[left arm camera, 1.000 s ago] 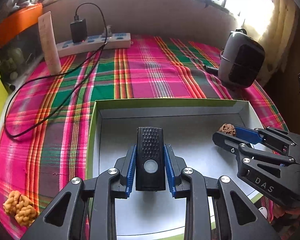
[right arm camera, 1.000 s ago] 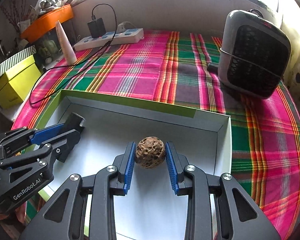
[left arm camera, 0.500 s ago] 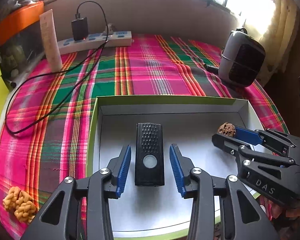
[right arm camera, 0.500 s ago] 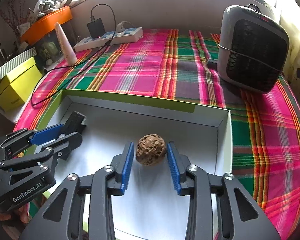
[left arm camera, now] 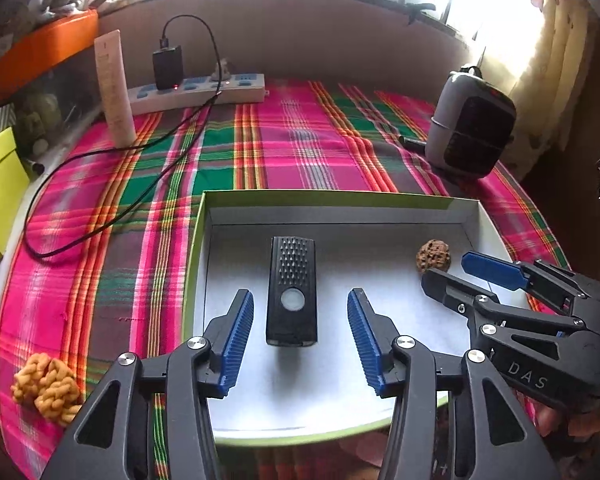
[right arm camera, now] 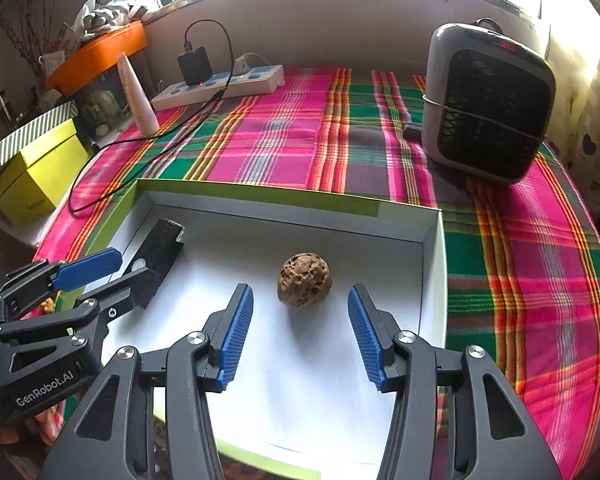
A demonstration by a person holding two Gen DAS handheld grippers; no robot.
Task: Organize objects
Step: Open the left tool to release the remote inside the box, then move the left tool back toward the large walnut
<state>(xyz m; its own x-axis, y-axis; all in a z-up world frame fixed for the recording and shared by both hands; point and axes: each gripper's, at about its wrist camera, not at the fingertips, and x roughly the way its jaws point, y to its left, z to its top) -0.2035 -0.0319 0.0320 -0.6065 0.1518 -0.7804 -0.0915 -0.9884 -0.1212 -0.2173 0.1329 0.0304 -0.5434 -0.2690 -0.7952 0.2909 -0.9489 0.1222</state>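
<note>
A: Here we hold both grippers over the box, each with its jaws spread wide and nothing between them. The left gripper frames the black light, which lies flat on the white floor, clear of both pads. The right gripper frames the walnut, which sits free on the same floor.

B: Why wide? We judge it as letting go: each thing rests on the box floor, well apart from the other, so neither gets nudged when we draw back.

A: And the room we have? The box walls are low. The walnut sits near the right wall, the light nearer the left wall, and open floor lies between them. The way back toward us looks free.

B: Outside, a yellow knobbly lump lies on the plaid cloth, near the box's left side. We take it as likely next in.
</note>
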